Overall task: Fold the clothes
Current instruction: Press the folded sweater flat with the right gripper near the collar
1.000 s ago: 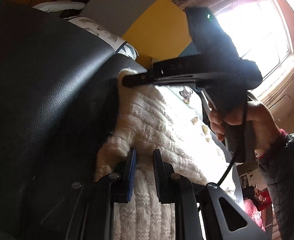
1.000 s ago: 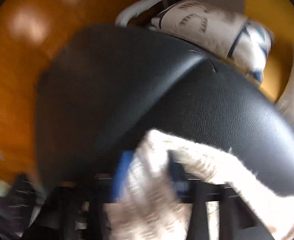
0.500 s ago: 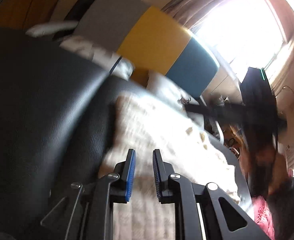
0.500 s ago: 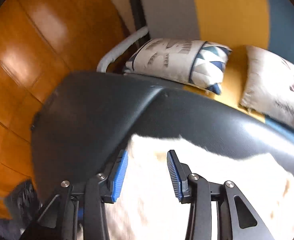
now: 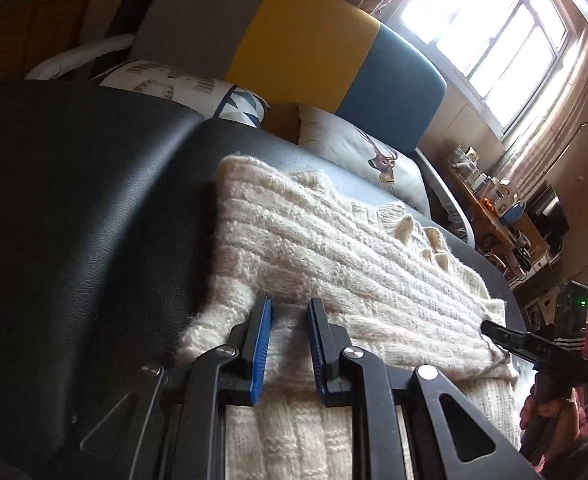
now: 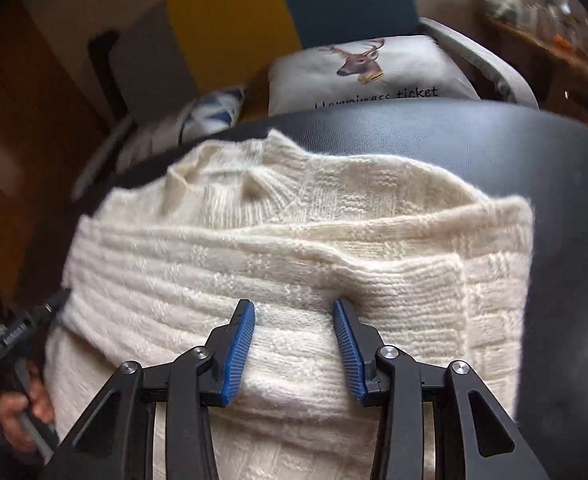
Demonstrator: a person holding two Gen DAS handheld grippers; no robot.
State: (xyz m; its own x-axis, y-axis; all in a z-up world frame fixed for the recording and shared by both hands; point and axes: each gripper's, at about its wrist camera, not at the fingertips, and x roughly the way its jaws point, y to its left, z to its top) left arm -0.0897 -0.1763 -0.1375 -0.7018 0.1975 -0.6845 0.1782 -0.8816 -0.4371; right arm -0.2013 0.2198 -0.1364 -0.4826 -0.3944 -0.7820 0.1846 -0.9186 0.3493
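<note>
Your left gripper (image 5: 289,346) is opening and your right gripper (image 6: 294,354) is open (both empty) over the fuzzy ribbed cream sweater (image 6: 294,240) on smooth black leather (image 6: 553,168).

The cream ribbed knitted sweater (image 5: 333,256) runs off the bottom edge in both wrist views, so its lower part is unseen. The cluttered wooden side table (image 5: 493,208) holds items too small to identify. The triangle-patterned cushion (image 6: 210,114) is blurred.

We see a cream ribbed knit sweater (image 6: 294,240) on black leather upholstery (image 6: 533,152), blue gripper pads (image 6: 238,356), and a white deer-print cushion (image 6: 365,72).
</note>
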